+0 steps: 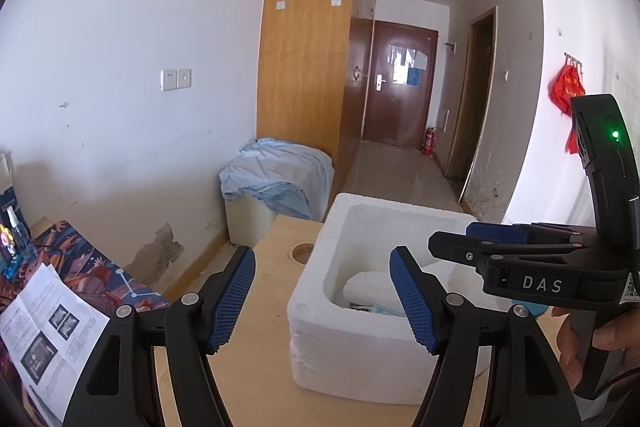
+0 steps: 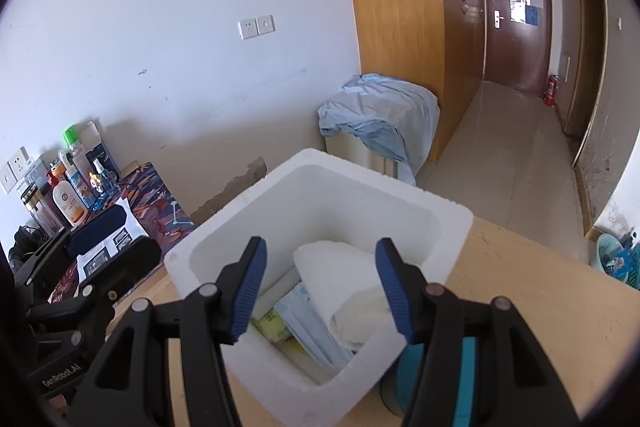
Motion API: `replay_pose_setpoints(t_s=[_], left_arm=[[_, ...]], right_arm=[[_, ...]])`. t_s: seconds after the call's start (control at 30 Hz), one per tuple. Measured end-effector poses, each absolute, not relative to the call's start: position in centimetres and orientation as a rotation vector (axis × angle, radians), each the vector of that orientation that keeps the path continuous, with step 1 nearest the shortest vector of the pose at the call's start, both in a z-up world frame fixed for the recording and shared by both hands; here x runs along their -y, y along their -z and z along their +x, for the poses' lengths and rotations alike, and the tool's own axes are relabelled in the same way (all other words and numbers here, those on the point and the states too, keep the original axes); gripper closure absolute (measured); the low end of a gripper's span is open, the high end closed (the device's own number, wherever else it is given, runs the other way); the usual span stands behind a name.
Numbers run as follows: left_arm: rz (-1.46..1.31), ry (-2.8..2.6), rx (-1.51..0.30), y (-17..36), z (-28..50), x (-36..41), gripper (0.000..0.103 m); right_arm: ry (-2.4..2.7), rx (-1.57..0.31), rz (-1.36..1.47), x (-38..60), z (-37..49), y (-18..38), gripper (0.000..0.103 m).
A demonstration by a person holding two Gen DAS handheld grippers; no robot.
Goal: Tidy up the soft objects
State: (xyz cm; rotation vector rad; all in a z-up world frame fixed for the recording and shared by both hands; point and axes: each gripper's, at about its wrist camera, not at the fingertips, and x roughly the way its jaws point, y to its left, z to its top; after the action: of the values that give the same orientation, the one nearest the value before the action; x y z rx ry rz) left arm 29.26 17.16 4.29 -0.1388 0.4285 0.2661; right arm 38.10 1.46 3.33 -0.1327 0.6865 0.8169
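A white foam box [image 1: 320, 355] [image 2: 312, 171] stands on the wooden table [image 1: 256, 379] [image 2: 532, 311]. Inside it lie a white folded cloth [image 2: 352, 279] [image 1: 364, 285], a pack of blue face masks [image 2: 308, 323] and a yellow packet [image 2: 274, 323]. My left gripper [image 1: 322, 297] is open and empty, low beside the box's near left wall. My right gripper [image 2: 320, 285] is open and empty, hovering over the box's opening above the cloth. It also shows from the side in the left wrist view [image 1: 436, 247], over the box's right rim.
A blue round container [image 2: 412, 375] sits right of the box. A patterned mat [image 1: 92, 267] with a paper leaflet [image 1: 44, 339] and several bottles [image 2: 76, 195] lies left. A blue sheet covers a cabinet [image 1: 280, 179] behind the table. A round hole [image 1: 302, 251] is in the tabletop.
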Motion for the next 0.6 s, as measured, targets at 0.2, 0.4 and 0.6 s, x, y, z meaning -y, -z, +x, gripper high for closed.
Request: replay_pose_setpoints(t_s=[0.2, 0.4, 0.6], left_arm=[[-0.133, -0.253, -0.414, -4.7, 27.7, -15.9, 0.032], [-0.135, -0.237, -0.401, -5.2, 25.5, -14.4, 0.032], [-0.132, -0.219, -0.391, -5.4, 22.7, -12.5, 0.032]], right_arm=[[-0.802, -0.684, -0.112, 0.2, 36.7, -3.5, 0.042], [-0.782, -0.683, -0.081, 2.4, 34.6, -3.7, 0.042], [-0.77, -0.666, -0.074, 4.3, 31.8, -3.9, 0.042]])
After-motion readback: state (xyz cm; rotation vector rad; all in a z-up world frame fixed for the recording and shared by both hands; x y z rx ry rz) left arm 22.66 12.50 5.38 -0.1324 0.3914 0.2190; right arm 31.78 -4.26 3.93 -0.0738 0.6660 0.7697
